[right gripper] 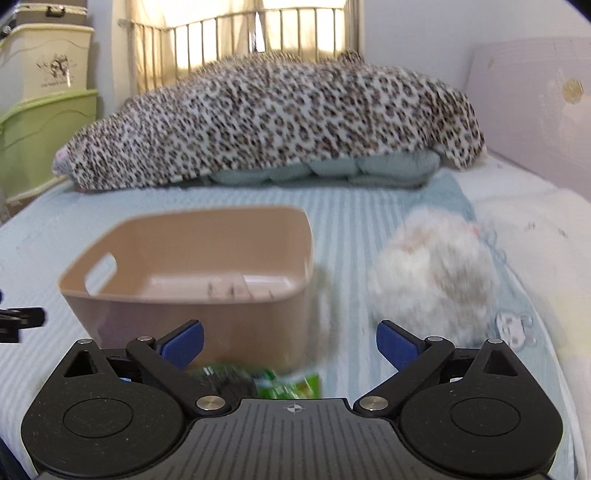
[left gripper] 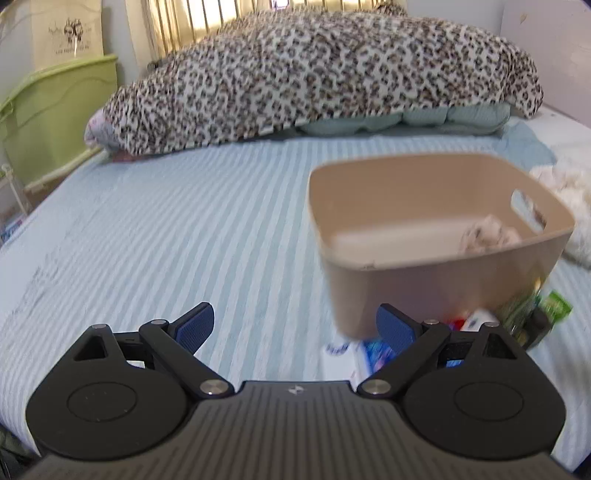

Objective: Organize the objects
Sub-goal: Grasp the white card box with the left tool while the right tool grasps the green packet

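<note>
A tan plastic basket (left gripper: 436,266) with cut-out handles sits on the striped bed; it also shows in the right wrist view (right gripper: 207,314). A small pale cloth item (left gripper: 487,236) lies inside it. My left gripper (left gripper: 295,328) is open and empty, low over the bed, left of the basket's near corner. A white and blue packet (left gripper: 369,354) lies by its right finger. My right gripper (right gripper: 290,343) is open and empty in front of the basket. A green packet (right gripper: 284,382) lies just below it; it also shows in the left wrist view (left gripper: 554,304). A fluffy white toy (right gripper: 432,273) lies right of the basket.
A leopard-print blanket (left gripper: 314,74) over folded bedding fills the head of the bed (left gripper: 147,240). Green and cream storage bins (right gripper: 37,140) stand at the left. A metal bed rail (right gripper: 258,33) and a wall panel (right gripper: 535,103) bound the far and right sides.
</note>
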Action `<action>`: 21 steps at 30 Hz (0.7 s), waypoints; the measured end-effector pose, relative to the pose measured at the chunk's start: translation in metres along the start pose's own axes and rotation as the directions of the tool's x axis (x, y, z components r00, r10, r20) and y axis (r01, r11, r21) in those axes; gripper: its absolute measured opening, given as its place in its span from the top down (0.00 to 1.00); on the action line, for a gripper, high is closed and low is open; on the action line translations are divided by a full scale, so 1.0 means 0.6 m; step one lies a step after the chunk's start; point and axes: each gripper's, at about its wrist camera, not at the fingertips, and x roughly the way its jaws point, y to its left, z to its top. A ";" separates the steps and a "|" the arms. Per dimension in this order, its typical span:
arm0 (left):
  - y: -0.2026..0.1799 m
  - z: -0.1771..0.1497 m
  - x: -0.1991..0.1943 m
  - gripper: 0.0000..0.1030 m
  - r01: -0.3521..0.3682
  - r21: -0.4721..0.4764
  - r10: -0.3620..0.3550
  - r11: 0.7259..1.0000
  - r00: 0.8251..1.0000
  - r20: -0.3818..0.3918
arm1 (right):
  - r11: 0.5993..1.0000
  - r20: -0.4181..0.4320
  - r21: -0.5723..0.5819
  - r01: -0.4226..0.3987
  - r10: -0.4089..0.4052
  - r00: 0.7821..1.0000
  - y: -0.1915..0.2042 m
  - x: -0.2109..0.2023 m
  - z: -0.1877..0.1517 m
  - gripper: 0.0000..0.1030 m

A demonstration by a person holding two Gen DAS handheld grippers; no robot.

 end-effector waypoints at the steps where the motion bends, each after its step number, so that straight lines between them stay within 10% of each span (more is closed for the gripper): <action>1: 0.004 -0.008 0.005 0.08 -0.001 0.002 0.001 1.000 1.000 -0.012 | 1.000 -0.009 0.000 0.005 -0.005 1.000 -0.002 0.007 -0.006 0.02; 21: 0.002 -0.080 0.103 0.08 0.049 0.027 -0.045 0.998 0.989 -0.139 | 1.000 -0.185 -0.031 0.002 -0.008 0.983 -0.017 0.129 -0.067 0.08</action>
